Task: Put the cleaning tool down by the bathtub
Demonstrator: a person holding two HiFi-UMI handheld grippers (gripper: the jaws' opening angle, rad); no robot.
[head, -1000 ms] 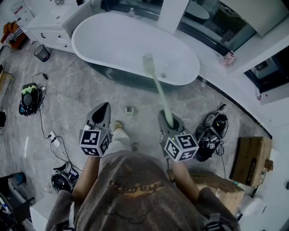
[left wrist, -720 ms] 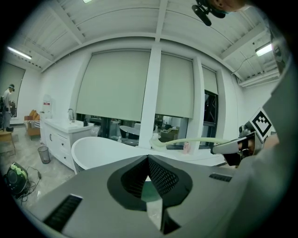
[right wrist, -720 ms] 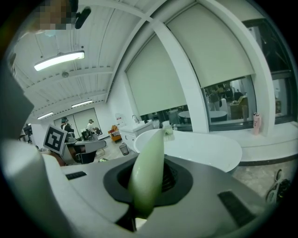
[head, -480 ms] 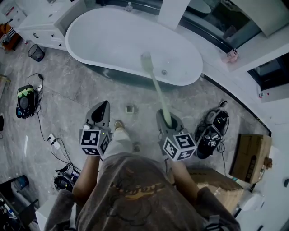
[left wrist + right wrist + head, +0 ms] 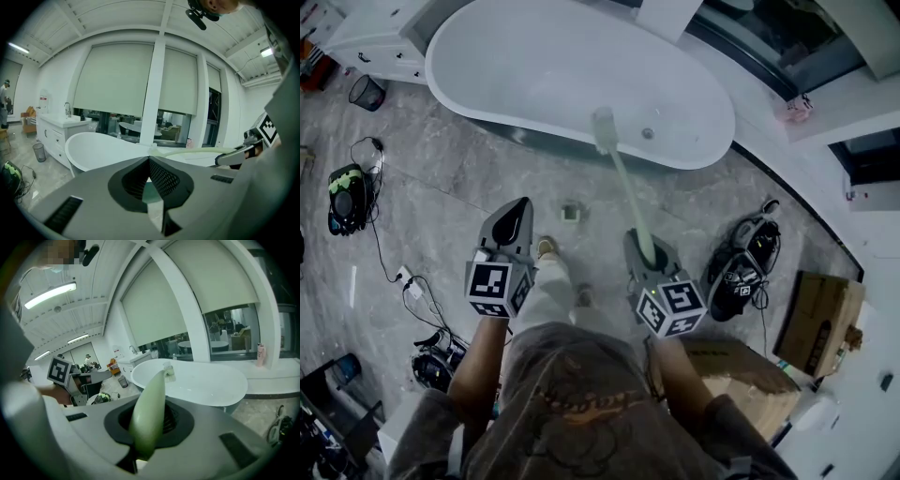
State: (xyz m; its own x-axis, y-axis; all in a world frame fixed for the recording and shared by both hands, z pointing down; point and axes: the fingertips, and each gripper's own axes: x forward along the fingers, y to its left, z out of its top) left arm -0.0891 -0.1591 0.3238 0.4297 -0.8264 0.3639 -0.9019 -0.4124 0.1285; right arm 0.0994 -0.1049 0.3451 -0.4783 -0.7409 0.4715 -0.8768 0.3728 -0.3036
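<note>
The cleaning tool is a brush with a long pale-green handle (image 5: 628, 192) and a small bristled head (image 5: 603, 128). My right gripper (image 5: 645, 251) is shut on the handle's lower end. The brush slants up and away, and its head hangs over the near rim of the white oval bathtub (image 5: 487, 111). In the right gripper view the handle (image 5: 149, 408) runs out between the jaws toward the bathtub (image 5: 211, 380). My left gripper (image 5: 516, 214) hovers above the floor to the left, shut, with nothing in it. In its own view the left gripper (image 5: 149, 160) points at the bathtub (image 5: 93, 145).
A small square drain (image 5: 570, 214) lies in the grey marble floor between the grippers. A black machine (image 5: 739, 270) and a cardboard box (image 5: 820, 323) stand at the right. A wire bin (image 5: 367, 91), a black-green device (image 5: 345, 195) and cables (image 5: 412, 286) are at the left. A white cabinet (image 5: 366, 39) stands at the far left.
The person has come closer to the bathtub, and both grippers have sunk a little. The brush stays gripped in the right gripper, with its head still over the tub's near rim.
</note>
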